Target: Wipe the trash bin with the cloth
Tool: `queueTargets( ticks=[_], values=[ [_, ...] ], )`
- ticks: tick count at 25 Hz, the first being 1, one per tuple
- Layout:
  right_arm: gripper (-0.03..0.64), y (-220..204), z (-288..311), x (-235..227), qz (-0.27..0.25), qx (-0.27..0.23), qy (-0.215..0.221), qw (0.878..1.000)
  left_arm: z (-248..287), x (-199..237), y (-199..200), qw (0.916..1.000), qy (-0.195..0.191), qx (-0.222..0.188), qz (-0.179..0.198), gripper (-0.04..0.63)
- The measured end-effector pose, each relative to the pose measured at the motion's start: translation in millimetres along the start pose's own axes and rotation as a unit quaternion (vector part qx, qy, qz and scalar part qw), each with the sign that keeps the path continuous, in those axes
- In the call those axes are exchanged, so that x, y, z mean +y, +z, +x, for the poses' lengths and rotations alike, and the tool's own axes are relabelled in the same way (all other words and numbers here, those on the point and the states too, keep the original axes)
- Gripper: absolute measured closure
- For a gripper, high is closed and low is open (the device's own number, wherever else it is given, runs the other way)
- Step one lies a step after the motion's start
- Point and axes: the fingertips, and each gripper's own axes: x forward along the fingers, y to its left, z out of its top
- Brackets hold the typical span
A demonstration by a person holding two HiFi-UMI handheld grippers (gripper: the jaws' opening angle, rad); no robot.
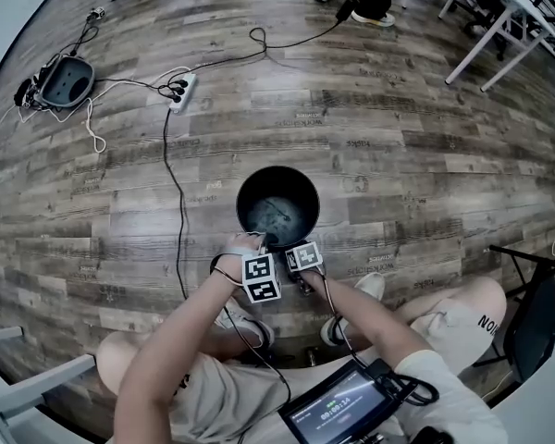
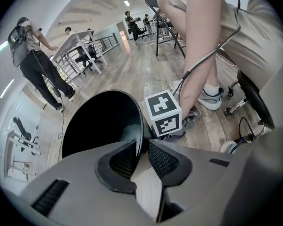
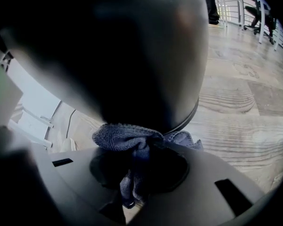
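Little legible print: one timer, two letters.
On the small screen (image 1: 338, 410) at the head view's lower edge, green digits, seemingly 00:00:14, too small to be sure. On the pale shorts (image 1: 462, 317), dark capitals "NO", cut off at the fold. On the cube (image 2: 162, 113), black-and-white square codes only, no letters. Stamps on the floor planks (image 1: 425, 146) too blurred to read.

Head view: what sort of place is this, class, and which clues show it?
Likely an open-plan office or lab workspace: a wood-plank floor, white desks with office chairs, and a power strip lying on the floor.
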Motion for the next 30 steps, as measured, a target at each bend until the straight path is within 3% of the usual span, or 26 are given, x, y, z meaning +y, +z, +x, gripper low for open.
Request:
queueTargets(
  ticks=[3,10,17,23,30],
  values=[
    [0.537,-8,-6,6,-0.003,0.012,0.001,1.0,1,-3,-2,1.0,-0.001,0.004,-0.003,0.505],
    [0.537,-24,-50,43,-0.072,0.041,0.044,0.996,1,-7,-3,0.9996,-0.002,0.011,-0.025,0.505],
    [0.537,2,-105,66,-0.09,0.007,0.07,0.993,-7,1,1,0.9997,0.001,0.005,-0.025,0.495],
    [0.537,24,-152,77,-0.085,-0.025,0.078,0.993,-13,3,-1,0.9998,-0.013,0.015,0.0,0.488],
    [0.537,32,-198,90,-0.067,-0.045,0.094,0.992,-8,1,-30,0.9972,-0.026,0.054,0.044,0.465]
  ],
)
